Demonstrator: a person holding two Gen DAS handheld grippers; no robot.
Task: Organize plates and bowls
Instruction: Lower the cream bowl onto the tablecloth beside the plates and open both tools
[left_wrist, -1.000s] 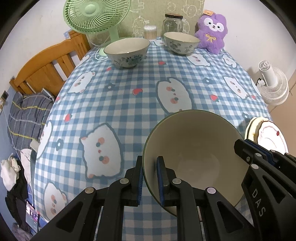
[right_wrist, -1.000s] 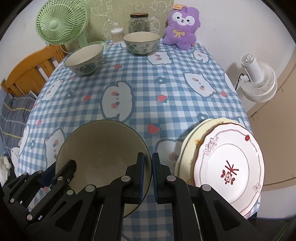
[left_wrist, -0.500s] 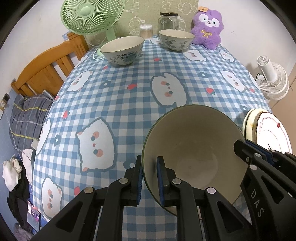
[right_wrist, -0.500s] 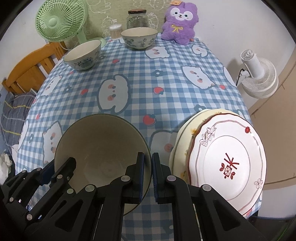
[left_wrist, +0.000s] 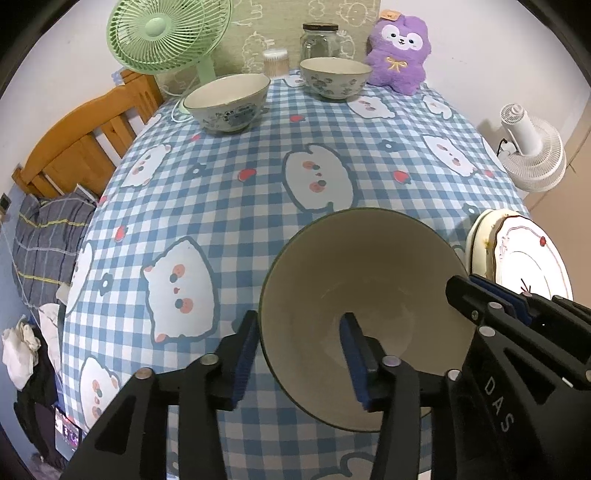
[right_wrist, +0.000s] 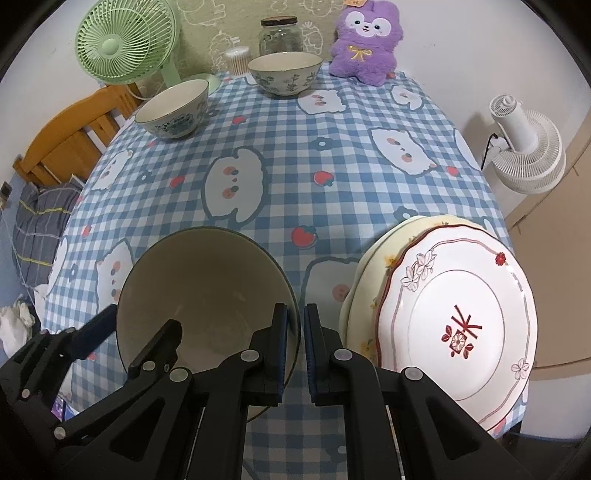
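Note:
A big cream bowl with a dark green rim (left_wrist: 369, 266) (right_wrist: 207, 288) sits near the front of the checked tablecloth (left_wrist: 258, 192). My left gripper (left_wrist: 299, 321) straddles its left rim. Its jaws are opening, and the blue pads (left_wrist: 245, 350) stand off the rim. My right gripper (right_wrist: 296, 314) is shut on the bowl's right rim and shows in the left wrist view (left_wrist: 480, 295). Two stacked plates (right_wrist: 454, 325) (left_wrist: 528, 258) lie at the front right, a white one with red flowers on a cream one. Two patterned bowls (left_wrist: 227, 101) (left_wrist: 334, 77) stand at the back.
At the back stand a green fan (left_wrist: 166, 33), a glass jar (left_wrist: 319, 37), a cotton-swab tub (left_wrist: 275, 61) and a purple plush toy (left_wrist: 399, 55). A white fan (right_wrist: 528, 147) stands off the table's right edge. A wooden bed frame (left_wrist: 81, 147) is on the left.
My left gripper's jaws have come apart from the big bowl's left rim. My right gripper stays shut on the right rim. Neither hand has moved much.

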